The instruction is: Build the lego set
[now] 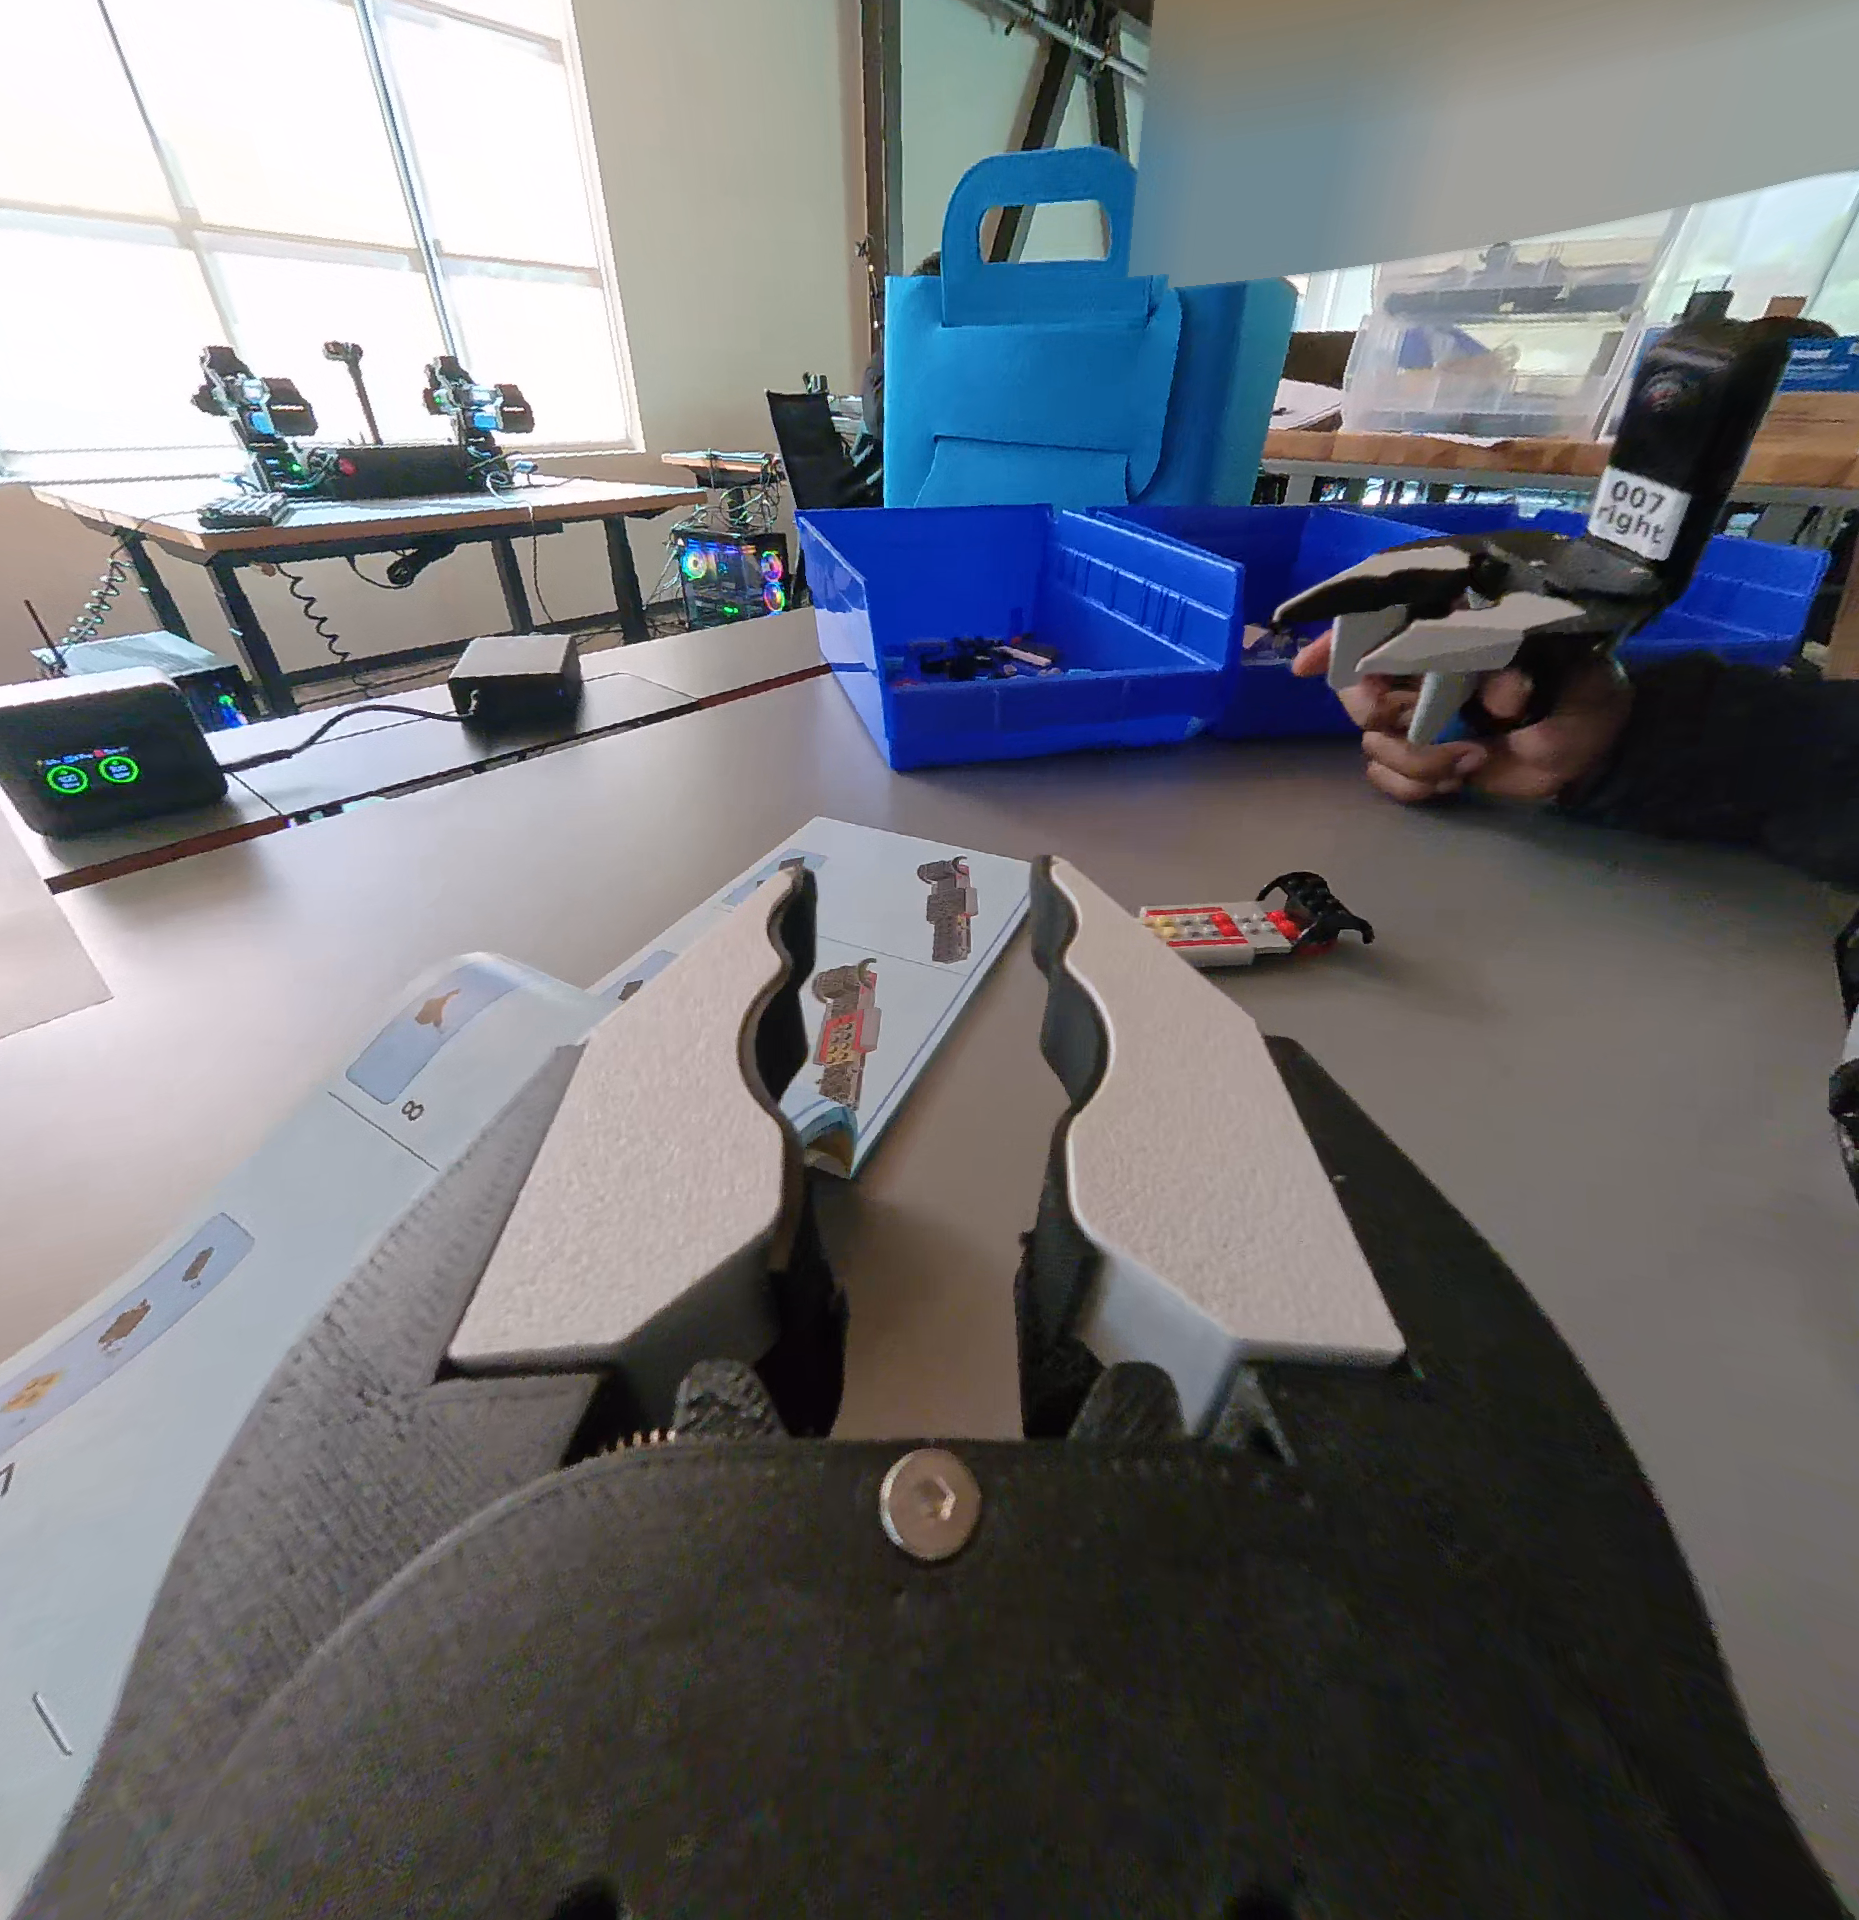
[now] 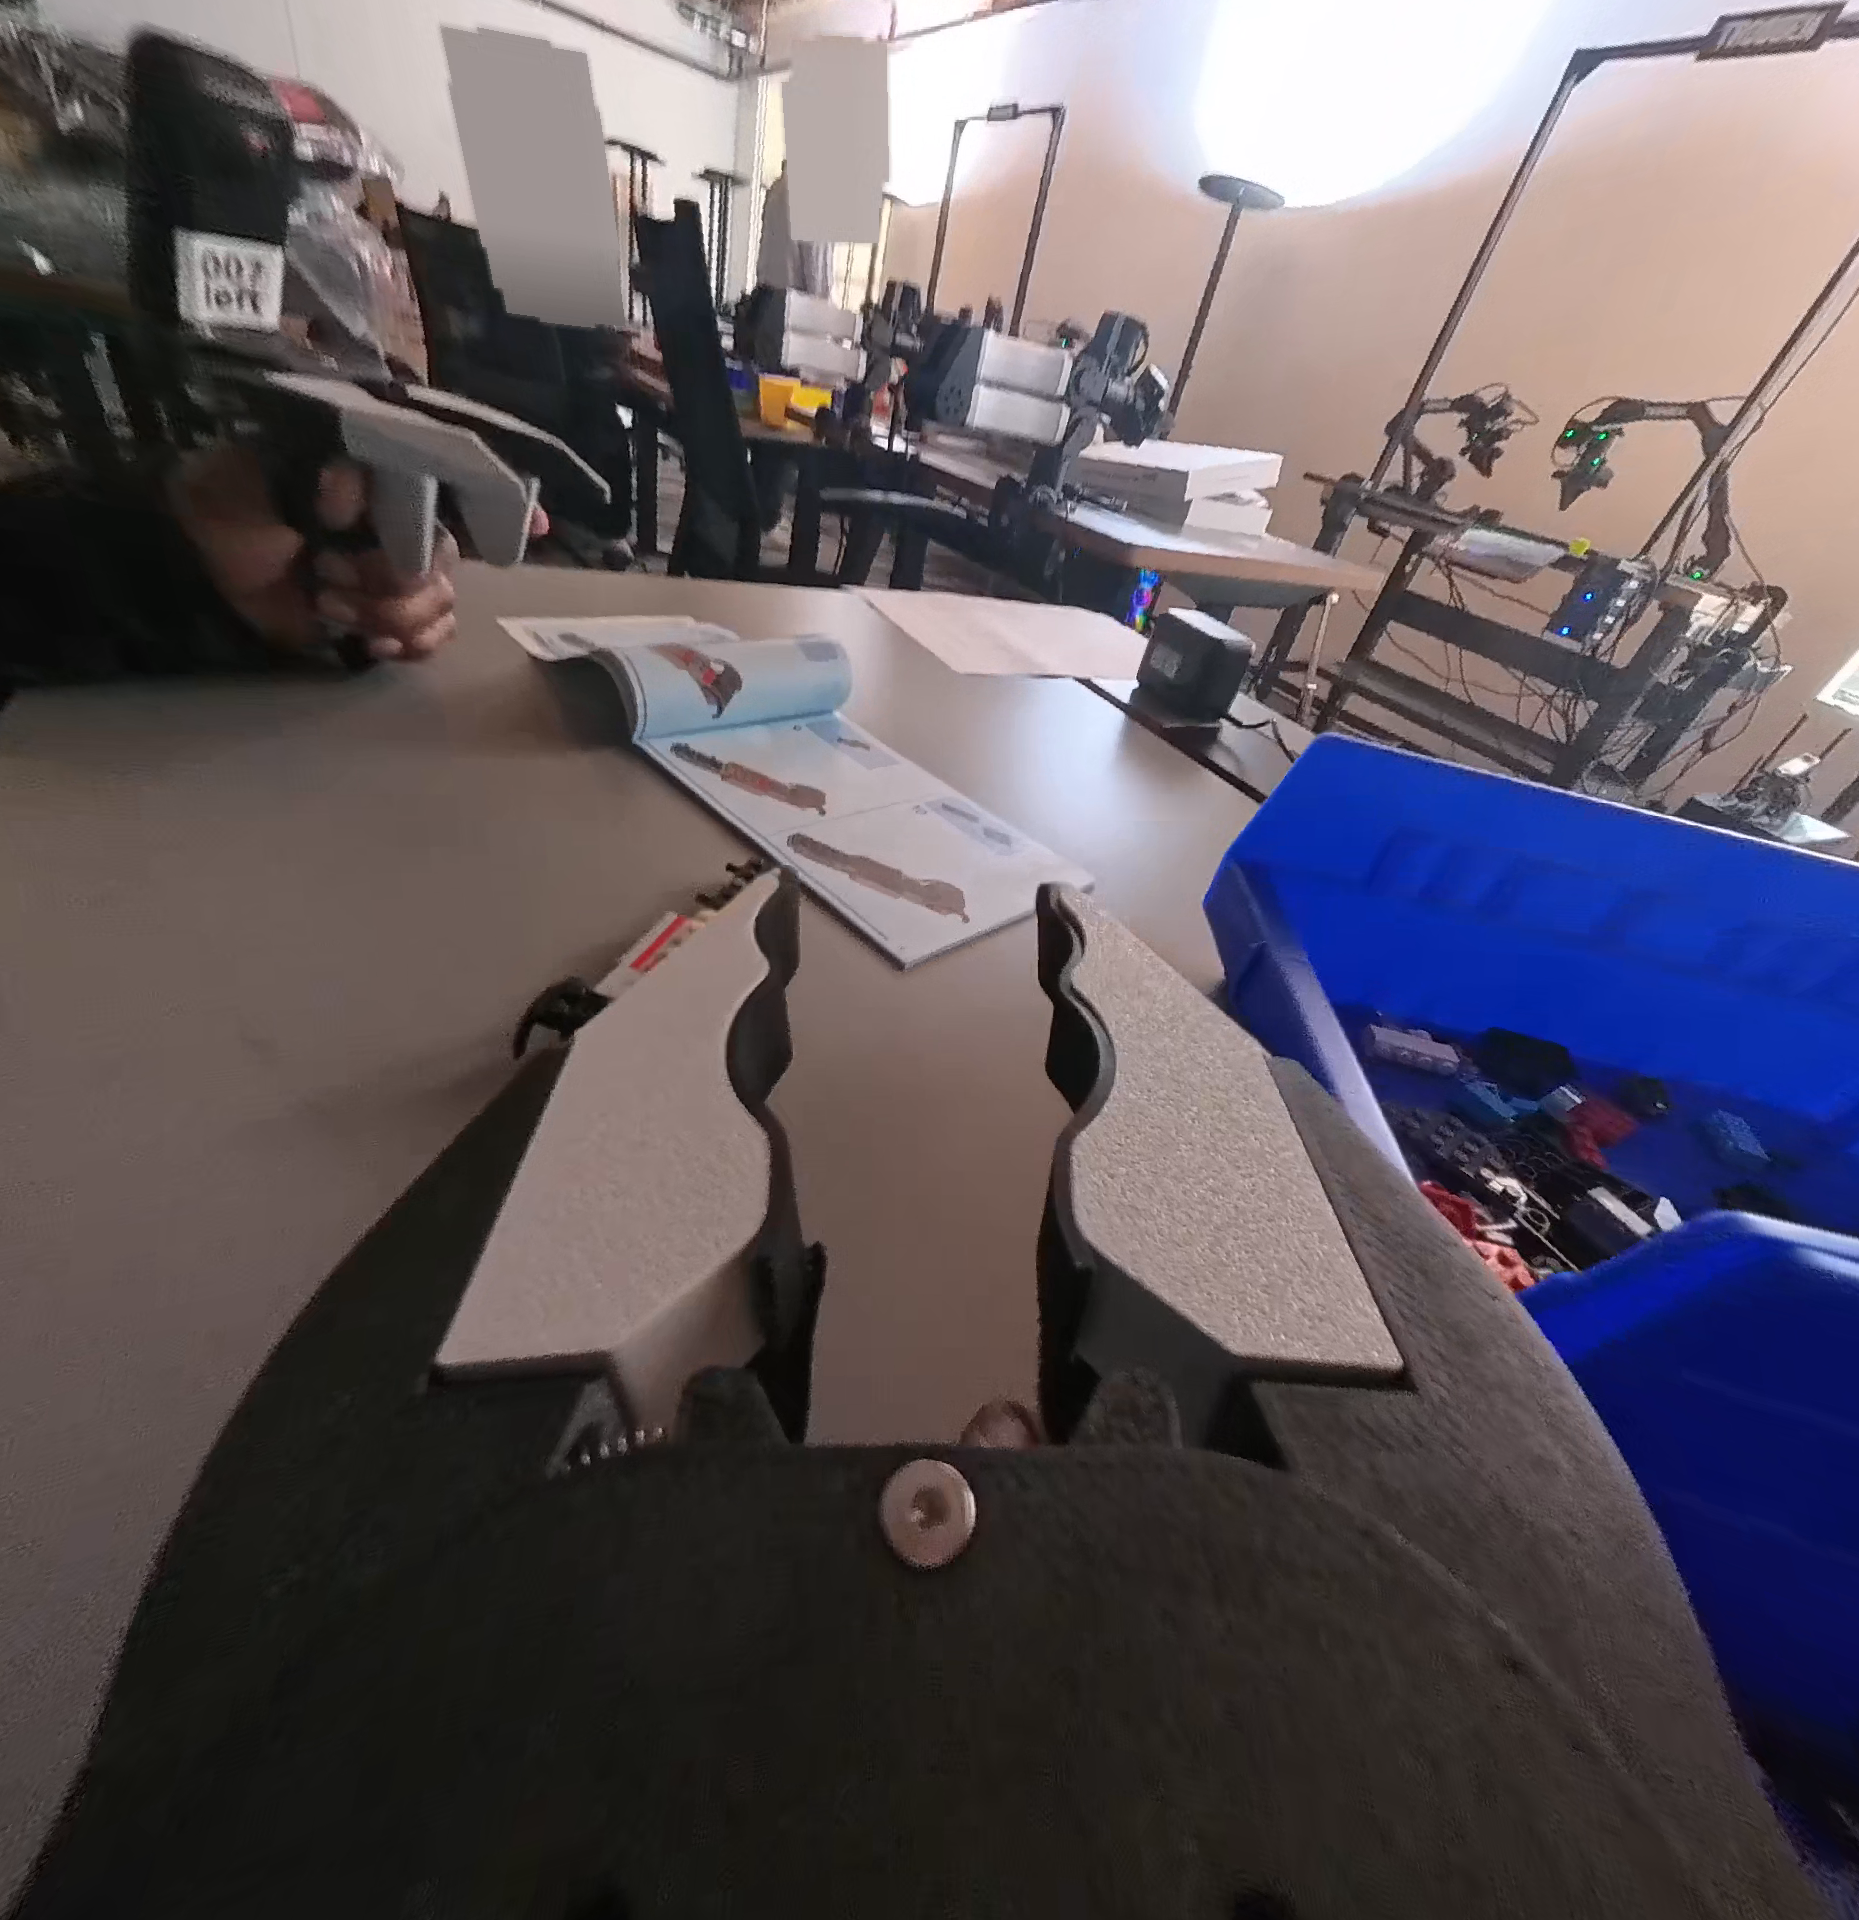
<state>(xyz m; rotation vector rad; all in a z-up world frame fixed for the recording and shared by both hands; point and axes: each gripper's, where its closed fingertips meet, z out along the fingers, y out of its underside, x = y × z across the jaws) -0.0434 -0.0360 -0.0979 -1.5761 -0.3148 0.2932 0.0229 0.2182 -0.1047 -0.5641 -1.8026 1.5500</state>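
Note:
A partly built lego model (image 1: 1252, 923), grey, red and black, lies on the grey table (image 1: 1476, 1091) to the right of the open instruction booklet (image 1: 904, 977). My left gripper (image 1: 920, 883) is open and empty, held low over the booklet. My right gripper (image 2: 914, 904) is open and empty above the table. The model (image 2: 655, 951) peeks out beside its left finger and the booklet (image 2: 852, 821) lies just ahead. The right gripper also shows in the left wrist view (image 1: 1320, 634), near the blue bins. The left gripper shows blurred in the right wrist view (image 2: 530, 499).
Blue bins (image 1: 1018, 634) with loose lego pieces (image 2: 1527, 1153) stand at the table's far side, a blue felt bag (image 1: 1050, 343) behind them. A small black display box (image 1: 94, 748) and a black adapter (image 1: 514, 681) sit at the left. Other work tables stand beyond. Tip to tip, the grippers are about 25 centimetres apart.

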